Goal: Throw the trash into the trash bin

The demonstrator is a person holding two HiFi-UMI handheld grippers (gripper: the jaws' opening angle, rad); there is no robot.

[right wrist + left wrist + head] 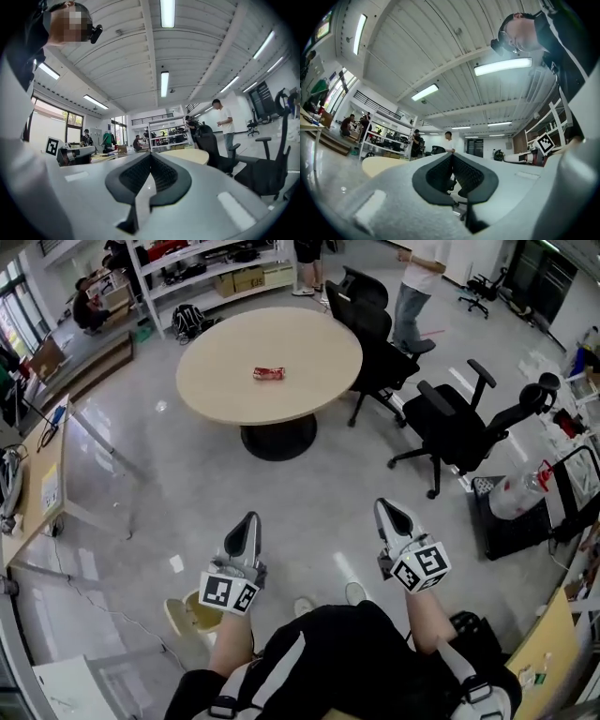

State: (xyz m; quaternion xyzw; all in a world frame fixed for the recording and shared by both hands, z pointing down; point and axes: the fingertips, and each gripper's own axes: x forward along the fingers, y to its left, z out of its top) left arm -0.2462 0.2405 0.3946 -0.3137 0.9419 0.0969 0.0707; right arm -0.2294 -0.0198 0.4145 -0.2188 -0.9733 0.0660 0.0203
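A red wrapper (pixel 268 373), the trash, lies near the middle of a round beige table (pixel 309 343) some way ahead of me. My left gripper (pixel 249 519) and right gripper (pixel 386 507) are held out side by side in front of my body, well short of the table, both pointing toward it. The left gripper (pixel 451 154) is shut with its dark pads (pixel 436 176) meeting and nothing between them. So is the right gripper (pixel 150 154). A cream bin (pixel 190 617) stands on the floor by my left foot, partly hidden behind the left gripper's marker cube.
Black office chairs (pixel 375 324) (pixel 464 423) stand right of the table, and a person (pixel 417 282) stands beyond them. A black crate with a white bag (pixel 520 502) sits at the right. A wooden desk (pixel 42 479) runs along the left, with shelves (pixel 216 263) at the back.
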